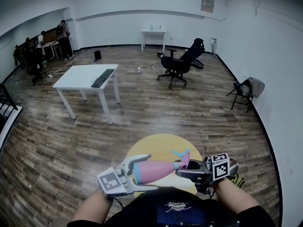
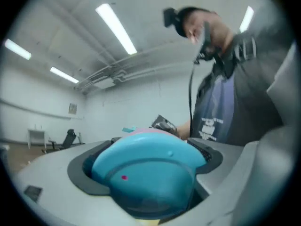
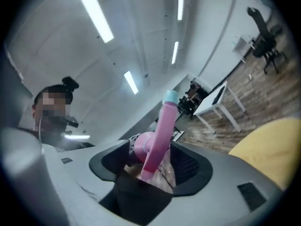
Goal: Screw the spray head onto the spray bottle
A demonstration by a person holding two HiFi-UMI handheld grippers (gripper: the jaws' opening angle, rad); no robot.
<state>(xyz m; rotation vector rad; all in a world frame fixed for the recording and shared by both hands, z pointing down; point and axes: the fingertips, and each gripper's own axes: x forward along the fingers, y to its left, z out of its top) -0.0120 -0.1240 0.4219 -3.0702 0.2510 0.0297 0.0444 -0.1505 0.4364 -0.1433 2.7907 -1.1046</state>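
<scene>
In the head view the pink spray bottle (image 1: 158,169) with a blue base lies level above the yellow round table (image 1: 154,148). My left gripper (image 1: 141,173) is shut on the bottle's base end; in the left gripper view that blue base (image 2: 146,171) fills the space between the jaws. The pink spray head (image 1: 182,160) with a teal nozzle sits at the bottle's neck. My right gripper (image 1: 185,170) stands around it. In the right gripper view the spray head (image 3: 157,133) lies between the black pads (image 3: 190,166) with gaps on both sides.
A white table (image 1: 75,79) with a keyboard stands at the middle left. Farther back there is a black office chair (image 1: 180,63). A folding chair (image 1: 244,91) is by the right wall. A small white table (image 1: 152,32) stands at the back wall, and people (image 1: 42,44) at far left.
</scene>
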